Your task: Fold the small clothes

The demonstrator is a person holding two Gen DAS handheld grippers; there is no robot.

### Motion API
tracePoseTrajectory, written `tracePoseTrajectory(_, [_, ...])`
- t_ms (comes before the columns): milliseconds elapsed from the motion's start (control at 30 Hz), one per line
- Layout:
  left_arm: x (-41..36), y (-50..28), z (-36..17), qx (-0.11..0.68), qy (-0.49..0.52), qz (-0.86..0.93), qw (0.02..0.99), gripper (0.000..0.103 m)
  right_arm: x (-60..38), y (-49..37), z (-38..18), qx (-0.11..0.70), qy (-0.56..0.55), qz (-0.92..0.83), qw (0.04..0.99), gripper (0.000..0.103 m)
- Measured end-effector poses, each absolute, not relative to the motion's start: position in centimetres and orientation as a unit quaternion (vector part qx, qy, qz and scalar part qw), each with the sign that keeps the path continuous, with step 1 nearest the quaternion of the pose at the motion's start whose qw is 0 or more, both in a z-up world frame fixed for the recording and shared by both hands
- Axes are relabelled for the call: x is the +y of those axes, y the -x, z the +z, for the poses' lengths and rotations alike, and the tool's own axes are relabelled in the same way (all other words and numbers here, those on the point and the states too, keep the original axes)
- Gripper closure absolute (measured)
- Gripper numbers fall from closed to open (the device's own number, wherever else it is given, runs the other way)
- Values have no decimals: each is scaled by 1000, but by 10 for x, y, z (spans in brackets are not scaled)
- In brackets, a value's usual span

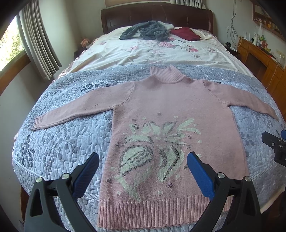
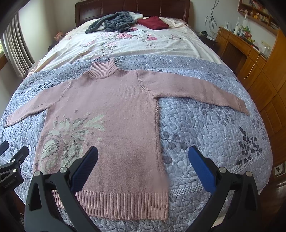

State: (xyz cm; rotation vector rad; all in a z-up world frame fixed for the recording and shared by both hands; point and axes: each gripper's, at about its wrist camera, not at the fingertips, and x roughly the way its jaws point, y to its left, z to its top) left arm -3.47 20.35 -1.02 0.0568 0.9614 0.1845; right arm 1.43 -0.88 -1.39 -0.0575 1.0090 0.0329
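Looking at this, you've basically not started: the pink sweater (image 1: 171, 125) lies flat and unfolded on the bed (image 1: 62, 142), sleeves spread, both your left claw (image 1: 143, 174) and right claw (image 2: 143, 169) spread wide, seemingly hovering empty above its hem.

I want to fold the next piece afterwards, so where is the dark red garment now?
In both views the dark red garment lies at the far end of the bed, near the headboard, just right of the grey garment.
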Motion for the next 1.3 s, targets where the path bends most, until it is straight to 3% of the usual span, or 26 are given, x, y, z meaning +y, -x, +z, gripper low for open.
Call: tracePoseTrajectory(1300, [183,2,-24,470,-31,68,879,4,-39,-29,-20,477,23,3,879,3])
